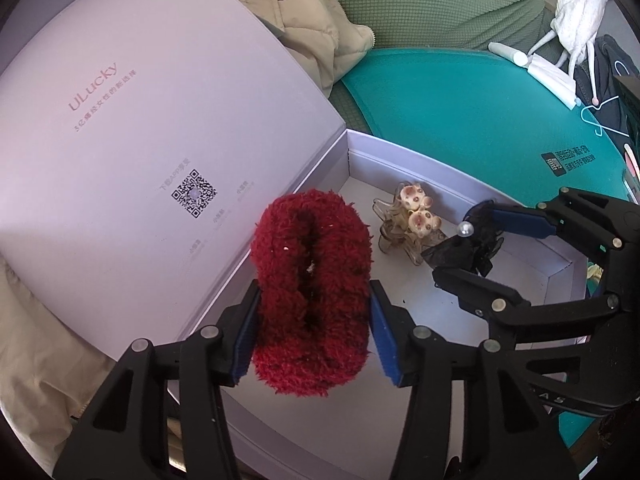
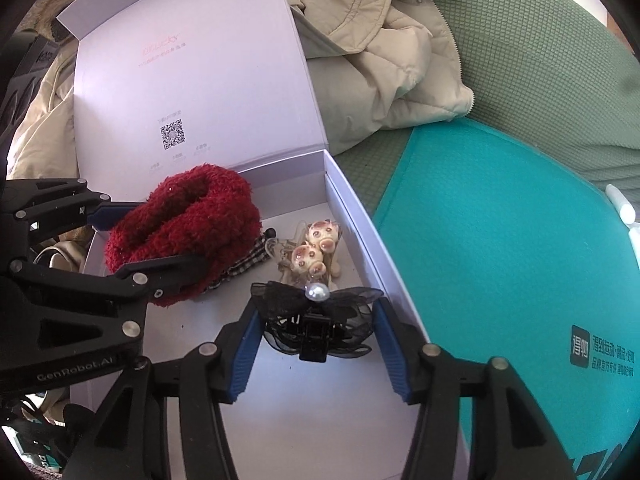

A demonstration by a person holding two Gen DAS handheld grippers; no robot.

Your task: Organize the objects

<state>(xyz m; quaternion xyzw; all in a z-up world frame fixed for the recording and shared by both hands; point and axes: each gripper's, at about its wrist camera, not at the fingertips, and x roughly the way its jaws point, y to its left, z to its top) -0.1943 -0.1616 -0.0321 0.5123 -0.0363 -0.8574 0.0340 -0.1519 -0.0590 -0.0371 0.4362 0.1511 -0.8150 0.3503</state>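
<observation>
Progress: four accessories are inside the open white box (image 1: 420,172), whose lid (image 1: 140,140) stands raised behind it. The box rests at the edge of a teal mat (image 1: 460,100).

Left gripper (image 1: 314,300): jaws are partly open. The red fluffy scrunchie (image 1: 312,240) stands between the pads at the lid side of the box. The pads brush its pile but do not appear to squeeze it.

Right gripper (image 2: 318,332): jaws are partly open, with a visible gap at each pad. The black bow clip (image 2: 316,312), which carries a pearl, lies between them on the box floor, near the wall on the mat side. Nothing is gripped.

Already placed: a pig-figure hair claw (image 1: 416,216) lies near the far wall. A checked fabric piece (image 2: 244,264) lies partly under the scrunchie.

Judgement: both deposits are at the release stage. Remaining steps are withdrawal of both grippers and possibly lid closure. A white tube (image 1: 508,52) lies on the mat outside the box; whether it belongs to the task cannot be told.
</observation>
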